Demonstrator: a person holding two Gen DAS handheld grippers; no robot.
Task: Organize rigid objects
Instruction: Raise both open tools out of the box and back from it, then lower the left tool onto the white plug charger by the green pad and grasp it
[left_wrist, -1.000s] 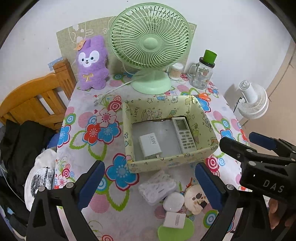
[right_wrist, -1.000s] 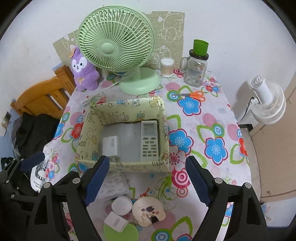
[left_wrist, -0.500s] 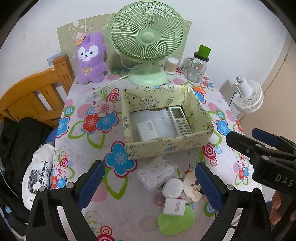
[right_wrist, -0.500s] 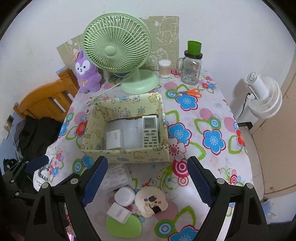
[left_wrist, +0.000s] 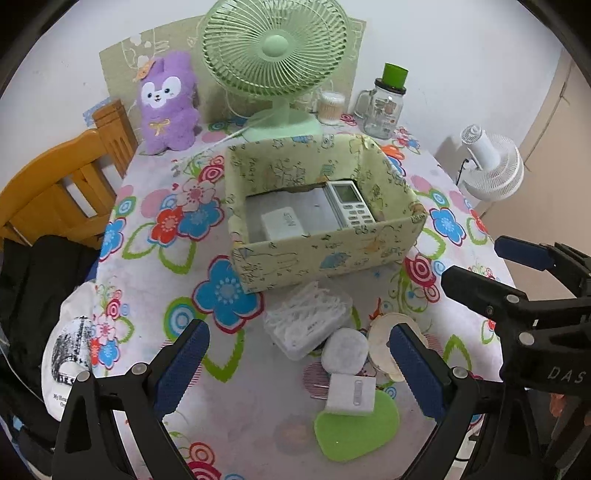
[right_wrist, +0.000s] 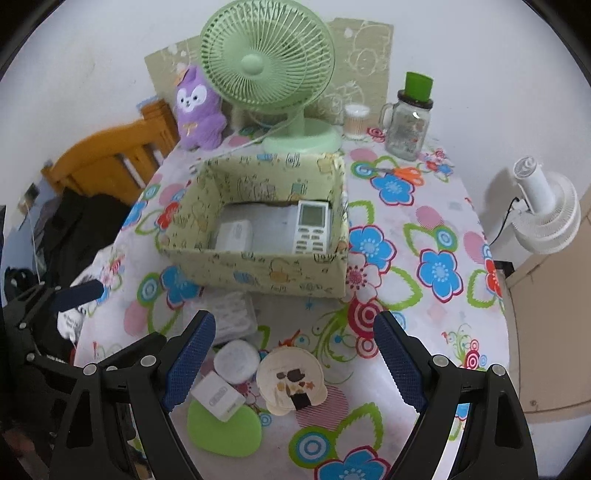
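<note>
Blue-padded left tool (left_wrist: 297, 363) & right tool (right_wrist: 293, 363), both gaping, nothing held; vs. 1 s ago both have dropped back toward the loose items at bench (right_wrist: 424, 332) near edge: white charger (right_wrist: 218, 397), round case (right_wrist: 236, 360), cream disc (right_wrist: 291, 380). Remote (right_wrist: 312, 227) & adapter (right_wrist: 234, 234) already in patterned box (right_wrist: 258, 271). Likely next pick pending

remote (right_wrist: 312, 228) right of charger (right_wrist: 233, 235) in box (right_wrist: 258, 267); fan (right_wrist: 266, 74) behind.
</note>
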